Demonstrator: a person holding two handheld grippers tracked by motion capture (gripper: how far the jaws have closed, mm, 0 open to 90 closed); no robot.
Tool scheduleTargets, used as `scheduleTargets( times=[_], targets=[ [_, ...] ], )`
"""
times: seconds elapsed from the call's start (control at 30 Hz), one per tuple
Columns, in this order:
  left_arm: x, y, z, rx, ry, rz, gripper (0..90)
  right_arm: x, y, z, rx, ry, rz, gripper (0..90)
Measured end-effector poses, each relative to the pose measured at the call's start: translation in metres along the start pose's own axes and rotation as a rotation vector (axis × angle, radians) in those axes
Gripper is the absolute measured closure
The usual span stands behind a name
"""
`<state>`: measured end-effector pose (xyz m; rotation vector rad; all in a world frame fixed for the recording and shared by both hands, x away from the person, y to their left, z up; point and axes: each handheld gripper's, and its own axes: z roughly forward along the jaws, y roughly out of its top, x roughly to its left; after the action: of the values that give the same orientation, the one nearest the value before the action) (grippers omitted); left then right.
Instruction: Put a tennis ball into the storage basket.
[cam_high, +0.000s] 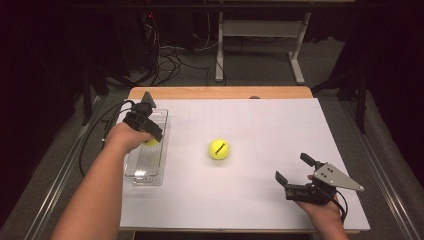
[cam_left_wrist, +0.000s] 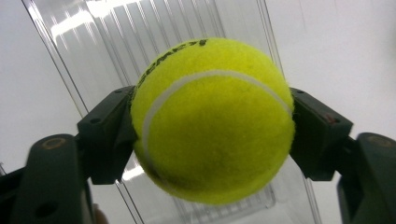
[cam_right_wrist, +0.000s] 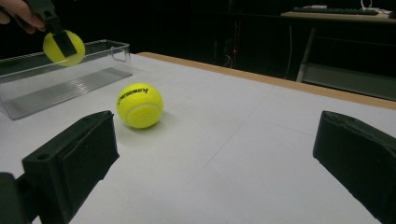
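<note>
Jaws of the left gripper (cam_left_wrist: 212, 135) flank a yellow tennis ball (cam_left_wrist: 212, 121) on both sides above a clear plastic tray (cam_left_wrist: 93, 46), the black pads lying against the felt in the left gripper view, though whether they squeeze it or merely touch it is hard to say. In that view the ball hides the middle of the tray's ribbed floor, and the tray's far end runs off the top edge. From the high view the same ball shows as a mere yellow sliver (cam_high: 151, 142) under the left gripper (cam_high: 145, 122), most of it masked by the hand, so its height over the tray (cam_high: 145, 172) cannot be read there; the right gripper view puts it (cam_right_wrist: 64, 47) above the tray's rim, one jaw crossing its face. A second tennis ball (cam_high: 219, 149) lies alone on the white table (cam_high: 260, 125), well apart from the tray and both grippers, a dark mark across its top; the right gripper view shows black lettering too small to read on it (cam_right_wrist: 139, 105). Near the table's front right corner, the right gripper (cam_high: 295, 170) rests with jaws spread wide and nothing between them, its grey plate on top and the person's hand partly cut by the bottom edge. Beyond the table, cables and a table frame fade into darkness.
</note>
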<state>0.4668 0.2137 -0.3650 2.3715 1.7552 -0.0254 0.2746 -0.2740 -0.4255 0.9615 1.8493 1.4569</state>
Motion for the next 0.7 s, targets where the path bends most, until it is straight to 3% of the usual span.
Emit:
scheduleTargets(
  times=[0.03, 0.1, 0.2, 0.7],
  targets=[
    [0.0, 0.0, -0.002, -0.012, -0.016, 0.002, 0.8, 0.0, 0.0, 0.0, 0.0, 0.0, -0.001, 0.4],
    [-0.003, 0.001, -0.002, -0.003, 0.008, 0.004, 0.6, 0.0, 0.0, 0.0, -0.001, 0.001, -0.002, 0.4],
    [-0.004, 0.0, -0.001, 0.01, 0.011, 0.015, 0.6, 0.0, 0.0, 0.0, -0.003, 0.002, -0.002, 0.4],
    [-0.011, -0.003, -0.002, 0.015, 0.008, 0.037, 0.7, 0.001, 0.001, 0.0, -0.002, 0.002, -0.006, 0.4]
  ],
)
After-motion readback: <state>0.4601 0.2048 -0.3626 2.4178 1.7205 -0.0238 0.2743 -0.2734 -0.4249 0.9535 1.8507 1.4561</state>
